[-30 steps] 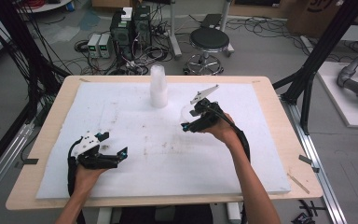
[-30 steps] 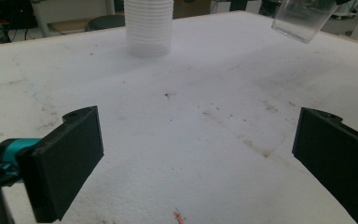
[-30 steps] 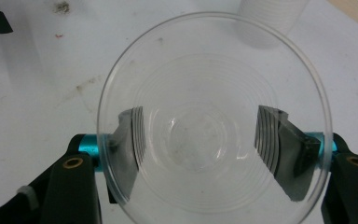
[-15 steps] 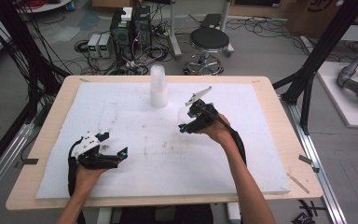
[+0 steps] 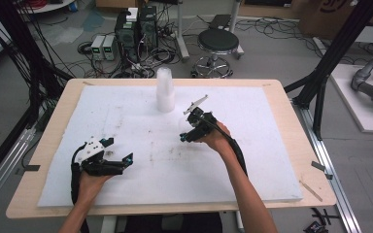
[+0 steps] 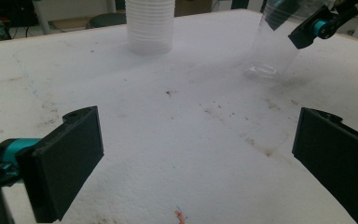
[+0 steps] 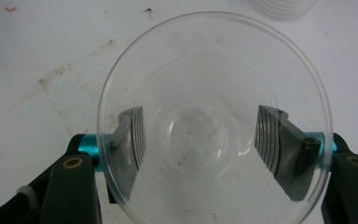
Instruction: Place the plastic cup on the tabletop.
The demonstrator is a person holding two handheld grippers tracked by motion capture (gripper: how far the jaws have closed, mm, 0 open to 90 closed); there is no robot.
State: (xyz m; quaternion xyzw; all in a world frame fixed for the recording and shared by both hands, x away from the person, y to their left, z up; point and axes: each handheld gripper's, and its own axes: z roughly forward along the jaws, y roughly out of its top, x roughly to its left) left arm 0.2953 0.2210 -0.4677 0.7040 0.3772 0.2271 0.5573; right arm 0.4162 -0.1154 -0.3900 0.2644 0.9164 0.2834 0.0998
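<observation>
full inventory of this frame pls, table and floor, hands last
clear plastic cup: 1, transparent, held in right gripper, near table centre
stack of cups: 1, clear-white, upright at far middle of table
foam sheet: 1, white, stained, covers table top
table: 1, light wood
stool: 1, black seat, floor behind table
electronics boxes: several, dark and grey, floor with cables
left gripper: 1, black, jaws apart, resting near left
right gripper: 1, black, clamped on cup

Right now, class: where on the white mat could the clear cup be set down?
Free: the mat between the left gripper and the right gripper holding the clear cup, plus its right side. Crowded: by the cup stack.
</observation>
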